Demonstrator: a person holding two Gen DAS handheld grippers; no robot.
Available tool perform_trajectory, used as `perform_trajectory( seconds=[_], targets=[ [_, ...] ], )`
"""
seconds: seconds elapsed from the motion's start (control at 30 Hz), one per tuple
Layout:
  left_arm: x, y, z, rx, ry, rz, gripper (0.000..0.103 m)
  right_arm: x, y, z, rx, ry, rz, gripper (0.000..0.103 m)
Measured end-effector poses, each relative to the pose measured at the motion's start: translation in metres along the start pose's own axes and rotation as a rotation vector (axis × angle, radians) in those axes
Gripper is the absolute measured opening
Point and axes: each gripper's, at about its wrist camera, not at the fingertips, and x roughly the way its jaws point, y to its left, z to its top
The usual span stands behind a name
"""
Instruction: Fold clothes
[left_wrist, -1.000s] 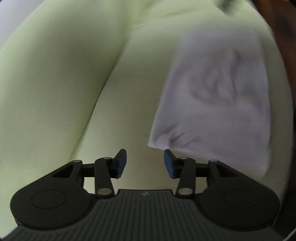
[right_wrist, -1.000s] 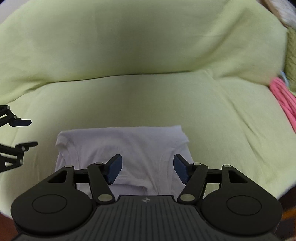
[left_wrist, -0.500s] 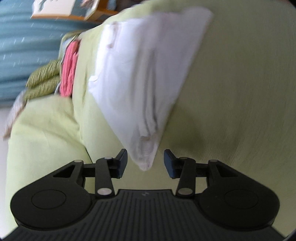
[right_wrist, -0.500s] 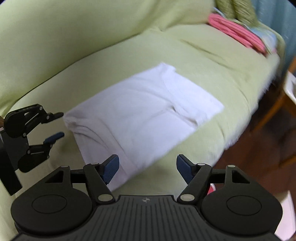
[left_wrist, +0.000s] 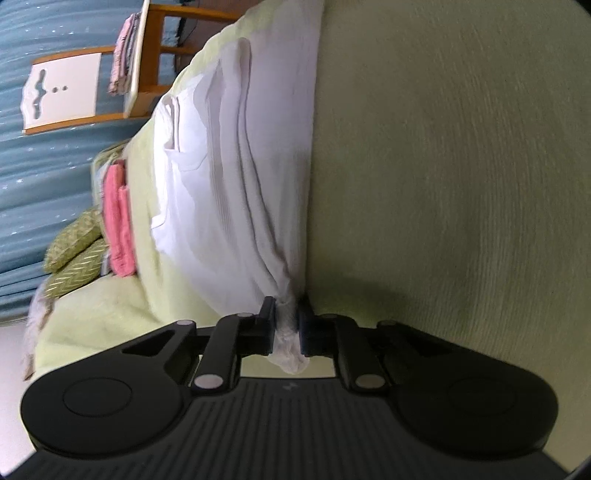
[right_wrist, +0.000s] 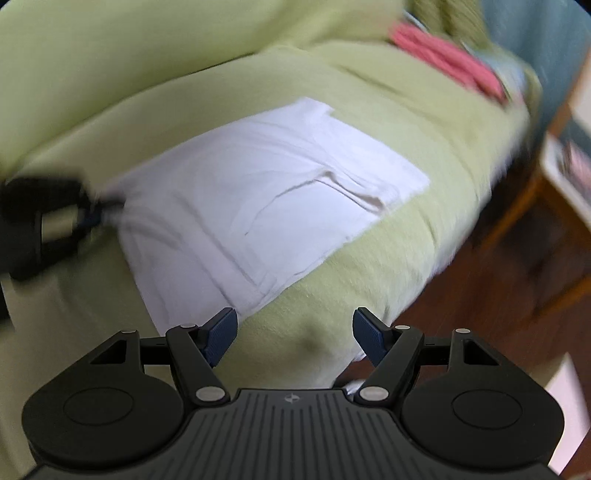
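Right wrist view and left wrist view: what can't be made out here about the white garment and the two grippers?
- Left gripper in the right wrist view: motion blur hides its pads. The left wrist view shows it shut on a corner of the white garment.
- Garment type: folded, so unclear.
- Right gripper: open; whether it touches the green cover is unclear.
- Pink cloth: blurred.

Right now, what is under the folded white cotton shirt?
The folded white cotton shirt lies on a light green sofa cover, which shows all around it. Anything hidden beneath the shirt itself cannot be seen. The left gripper pinches one corner.
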Motion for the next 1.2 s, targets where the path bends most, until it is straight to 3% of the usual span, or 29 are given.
perform_trajectory(
  seconds=[0.2, 0.37, 0.67, 0.7, 0.73, 0.77, 0.9, 1.0, 1.1, 1.2],
  targets=[
    [0.0, 0.05, -0.014, -0.075, -0.069, -0.168, 0.009, 0.006, 0.048, -0.033, -0.42, -0.121, 0.013, 0.067],
    [0.01, 0.072, -0.014, -0.086, -0.088, -0.196, 0.012, 0.021, 0.081, -0.067, -0.714, -0.173, -0.011, 0.058],
    [0.004, 0.057, -0.013, -0.059, -0.078, -0.213, 0.013, 0.035, 0.094, -0.089, -0.867, -0.276, -0.003, 0.049],
    [0.002, 0.057, -0.014, -0.06, -0.079, -0.222, 0.012, 0.037, 0.093, -0.087, -0.861, -0.275, 0.022, 0.043],
    [0.001, 0.057, -0.015, -0.06, -0.08, -0.232, 0.011, 0.038, 0.091, -0.085, -0.85, -0.268, 0.051, 0.018],
    [-0.001, 0.058, -0.017, -0.06, -0.081, -0.241, 0.011, 0.038, 0.09, -0.08, -0.819, -0.245, 0.089, 0.004],
    [-0.006, 0.08, -0.023, -0.023, -0.098, -0.264, 0.01, 0.028, 0.064, -0.051, -0.658, -0.212, 0.173, 0.003],
    [-0.003, 0.117, -0.023, -0.034, -0.114, -0.273, 0.01, 0.01, 0.019, -0.013, -0.428, -0.203, 0.282, 0.003],
    [0.017, 0.163, -0.017, -0.063, -0.128, -0.275, 0.01, 0.004, -0.036, 0.026, -0.202, -0.175, 0.378, 0.003],
    [0.055, 0.206, -0.001, -0.087, -0.148, -0.284, 0.01, 0.014, -0.091, 0.061, -0.026, -0.146, 0.4, 0.004]
  ],
)
